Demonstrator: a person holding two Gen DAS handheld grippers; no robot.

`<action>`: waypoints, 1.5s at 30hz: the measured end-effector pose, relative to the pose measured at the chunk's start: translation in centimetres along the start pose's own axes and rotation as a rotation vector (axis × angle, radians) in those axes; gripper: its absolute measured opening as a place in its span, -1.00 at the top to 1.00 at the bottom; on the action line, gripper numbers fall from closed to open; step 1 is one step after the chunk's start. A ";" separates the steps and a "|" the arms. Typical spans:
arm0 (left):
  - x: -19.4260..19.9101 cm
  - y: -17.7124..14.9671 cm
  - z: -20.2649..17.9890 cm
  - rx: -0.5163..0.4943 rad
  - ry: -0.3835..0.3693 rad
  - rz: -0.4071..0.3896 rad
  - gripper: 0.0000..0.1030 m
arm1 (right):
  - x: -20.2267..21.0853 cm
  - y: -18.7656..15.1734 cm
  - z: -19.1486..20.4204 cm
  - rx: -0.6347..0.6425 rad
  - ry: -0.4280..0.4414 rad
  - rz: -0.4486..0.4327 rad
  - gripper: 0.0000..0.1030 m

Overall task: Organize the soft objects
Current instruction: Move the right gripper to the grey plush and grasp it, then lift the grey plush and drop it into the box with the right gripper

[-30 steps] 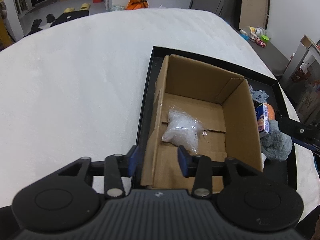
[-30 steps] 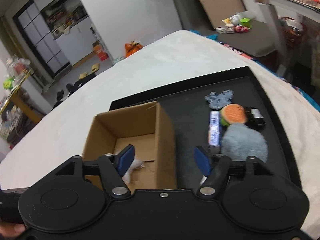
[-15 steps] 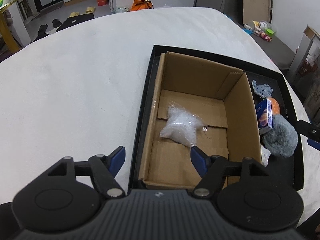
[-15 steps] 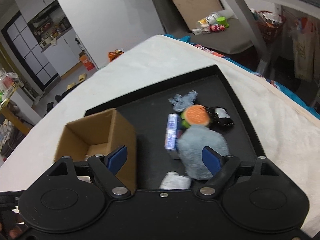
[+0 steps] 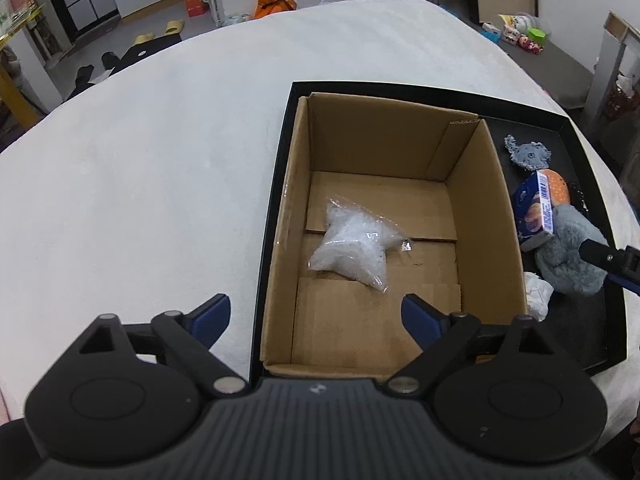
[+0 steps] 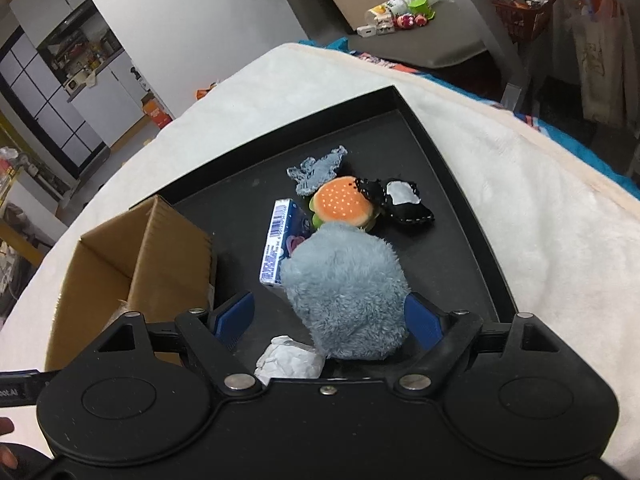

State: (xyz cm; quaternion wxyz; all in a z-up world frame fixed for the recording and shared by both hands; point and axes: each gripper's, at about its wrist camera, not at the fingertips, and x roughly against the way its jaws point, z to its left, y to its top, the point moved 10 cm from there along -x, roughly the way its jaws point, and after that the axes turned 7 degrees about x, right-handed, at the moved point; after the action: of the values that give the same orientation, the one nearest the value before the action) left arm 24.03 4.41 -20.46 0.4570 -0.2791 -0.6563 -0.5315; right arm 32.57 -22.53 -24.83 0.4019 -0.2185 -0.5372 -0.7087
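Observation:
An open cardboard box (image 5: 476, 216) (image 6: 120, 264) stands in the left of a black tray (image 5: 280, 184) (image 6: 456, 184). A clear plastic bag (image 5: 354, 248) lies on the box floor. My left gripper (image 5: 316, 318) is open and empty, above the box's near edge. My right gripper (image 6: 330, 316) is open, its jaws on either side of a fluffy grey plush (image 6: 346, 292) (image 5: 572, 256) on the tray, not closed on it. Beyond lie a blue carton (image 6: 280, 246), a burger plush (image 6: 344, 206), a grey knitted piece (image 6: 316, 170) and a black-and-white soft item (image 6: 404, 202).
A crumpled white paper (image 6: 288, 360) (image 5: 536, 294) lies near the plush. The tray rests on a white fleece-covered table (image 5: 140, 168). Floor clutter, shelves and a leaning board show beyond the table's far edge.
My left gripper opened wide and drew back from the box wall. My right gripper swung right from the box and came down around the grey plush.

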 end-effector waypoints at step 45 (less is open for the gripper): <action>0.0 1.0 1.0 0.045 -0.007 -0.017 -0.76 | 2.7 0.6 2.2 0.042 -0.041 -0.017 0.04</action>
State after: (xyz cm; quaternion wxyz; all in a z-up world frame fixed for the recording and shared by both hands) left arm 24.58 5.66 -20.03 0.4564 -0.2652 -0.6719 -0.5195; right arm 31.25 -21.43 -21.74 0.3891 -0.2201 -0.5619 -0.6960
